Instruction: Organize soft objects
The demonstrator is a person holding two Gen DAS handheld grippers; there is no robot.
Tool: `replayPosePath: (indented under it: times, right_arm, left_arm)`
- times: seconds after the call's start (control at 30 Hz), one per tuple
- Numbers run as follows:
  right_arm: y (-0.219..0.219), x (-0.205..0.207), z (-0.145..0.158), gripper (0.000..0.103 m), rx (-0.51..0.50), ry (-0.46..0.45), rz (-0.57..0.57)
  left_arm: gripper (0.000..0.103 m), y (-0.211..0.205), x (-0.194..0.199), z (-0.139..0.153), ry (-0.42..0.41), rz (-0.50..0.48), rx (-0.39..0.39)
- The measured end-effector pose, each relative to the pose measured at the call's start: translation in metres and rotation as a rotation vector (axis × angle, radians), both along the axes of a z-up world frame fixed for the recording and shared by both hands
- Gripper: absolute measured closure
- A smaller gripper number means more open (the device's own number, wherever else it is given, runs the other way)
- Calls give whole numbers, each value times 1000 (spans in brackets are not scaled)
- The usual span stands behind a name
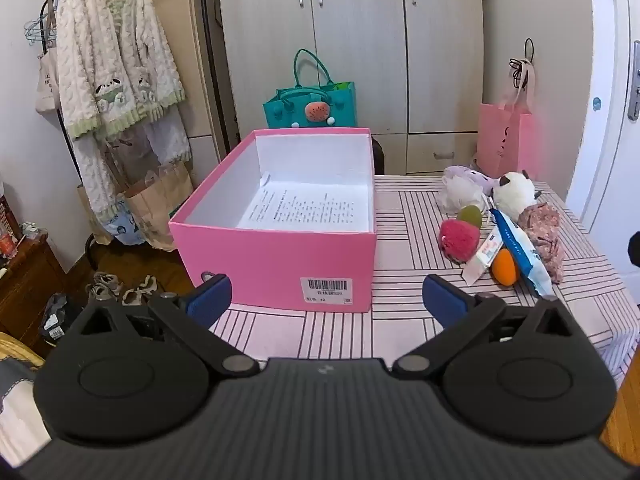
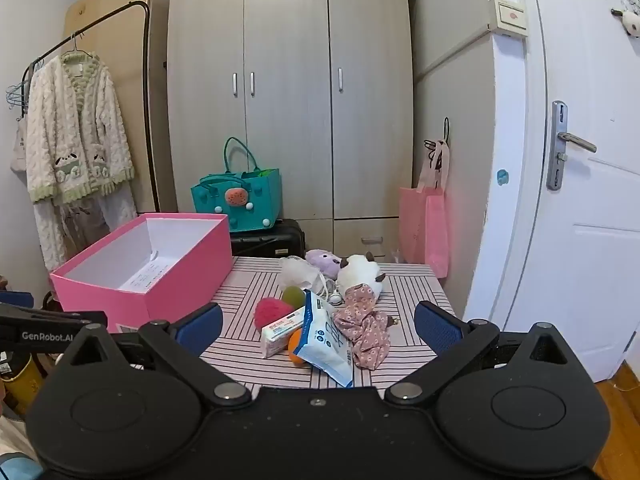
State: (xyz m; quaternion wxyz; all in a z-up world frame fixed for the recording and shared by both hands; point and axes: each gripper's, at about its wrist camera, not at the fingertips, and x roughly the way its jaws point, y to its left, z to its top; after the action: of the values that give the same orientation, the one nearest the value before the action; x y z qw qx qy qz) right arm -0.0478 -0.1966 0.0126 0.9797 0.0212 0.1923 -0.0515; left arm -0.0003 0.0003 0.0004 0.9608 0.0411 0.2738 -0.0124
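Note:
An open pink box (image 1: 276, 256) (image 2: 132, 300) with a printed sheet inside stands on the left of the striped table (image 1: 400, 324) (image 2: 248, 344). On the right lies a pile: a red puff (image 1: 458, 240) (image 2: 274, 312), a green sponge (image 1: 470, 216), an orange sponge (image 1: 505, 266), a blue-white tissue pack (image 1: 520, 250) (image 2: 324, 340), a floral cloth (image 1: 544, 232) (image 2: 364, 328), a white plush (image 1: 514, 194) (image 2: 360, 274) and a purple plush (image 1: 472, 176) (image 2: 322, 260). My left gripper (image 1: 326, 300) is open and empty before the box. My right gripper (image 2: 318, 326) is open and empty before the pile.
A wardrobe (image 2: 288, 92) stands behind the table, with a teal bag (image 1: 310, 106) on a dark suitcase (image 2: 268, 242). A pink bag (image 1: 506, 140) hangs at the right by a white door (image 2: 580, 200). A clothes rack with a fleece robe (image 1: 112, 68) stands left.

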Motion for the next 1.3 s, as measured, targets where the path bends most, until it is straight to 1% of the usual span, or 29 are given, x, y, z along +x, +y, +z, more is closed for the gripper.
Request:
replayPosePath:
  times: [0.03,0.13,0.2,0.23,0.3,0.4,0.47,0.57,0.7,0.93,1.17,1.3]
  right_arm:
    - [0,0,0,0,-7,17,-1]
    - [1,0,0,0,-17,21,-4]
    - [1,-2,0,0,-19,21,-3]
    - [2,-2,0,0,-18,20,-3]
    - [1,-2,0,0,-18,17,-2]
    - [2,-1,2,0,-18,19,-6]
    - [0,-1,-2,0,-17,21,-9]
    - [1,0,-3,0,-29,29,-16]
    - [2,-3,-1,0,-28,27,-11]
    - [0,-2,-2,0,-29,30,-16]
    - [-5,-3,-3,0,-25,38,-22]
    - [-6,-4,-3,0,-24,40,-24]
  left_arm:
    - [0,0,0,0,-2,2,-3]
    - [0,-6,-4,-2,-6,-1,2]
    - [0,-7,-6,-3,6,-6,3]
    - [0,-1,-2,0,22,-10,-15]
    - [0,1,-1,3,38,-16,-24]
    - [0,0,-1,-6,44,-21,-23]
    - [0,-1,0,-6,48,-32,-24]
    - [0,-1,0,-7,46,-50,-42]
    - [0,-3,3,-10,60,-71,-44]
    - [0,0,2,-11,46,-83,-67]
    - [0,-4,-3,-8,12,-112,-46]
    - [0,-6,-8,-7,-5,-127,-46]
